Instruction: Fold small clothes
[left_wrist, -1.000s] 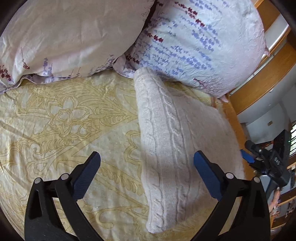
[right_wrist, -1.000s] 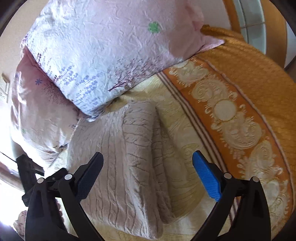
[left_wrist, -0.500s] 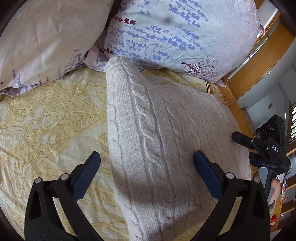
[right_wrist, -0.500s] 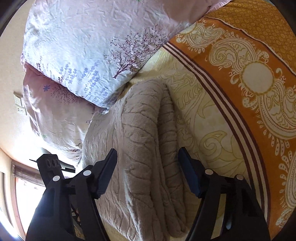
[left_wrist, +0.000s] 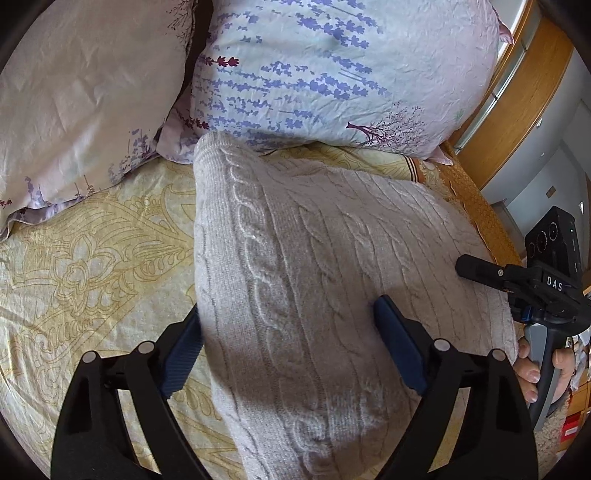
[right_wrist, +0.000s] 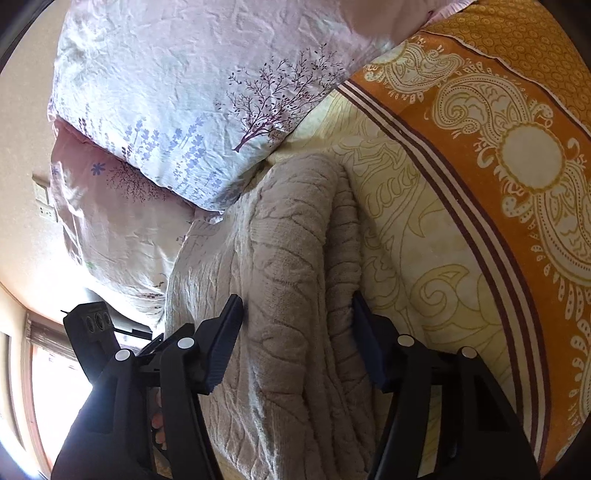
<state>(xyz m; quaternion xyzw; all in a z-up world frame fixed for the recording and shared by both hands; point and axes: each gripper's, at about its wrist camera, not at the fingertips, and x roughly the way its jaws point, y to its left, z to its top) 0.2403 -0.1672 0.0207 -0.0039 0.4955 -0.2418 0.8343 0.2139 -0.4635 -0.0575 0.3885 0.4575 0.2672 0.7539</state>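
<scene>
A folded cable-knit sweater (left_wrist: 314, 280) lies on the bed (left_wrist: 92, 266), its far end touching the lavender-print pillow (left_wrist: 332, 70) at 12 o'clock; a second, paler pillow (left_wrist: 81, 88) sits at 10 o'clock, the two pillows touching; the left gripper (left_wrist: 288, 343) straddles the sweater's left folded edge, its fingers (left_wrist: 397, 347) moderately apart, one pad pressed against the edge at 8 o'clock and the other resting on the knit at 4 o'clock, not closed on it; in the left view the right gripper shows at 3 o'clock, a hand (left_wrist: 532, 373) on its handle; in the right view the right gripper (right_wrist: 297, 341) brackets the sweater's (right_wrist: 291, 258) thick stacked fold, fingers (right_wrist: 225, 343) partly apart and close against both sides of the fold, though whether they pinch it cannot be told; the orange paisley border (right_wrist: 498, 166) of the bed cover runs from 1 to 5 o'clock; the tree-print pillow (right_wrist: 192, 92) lies at 11 o'clock, touching the sweater's far end.
</scene>
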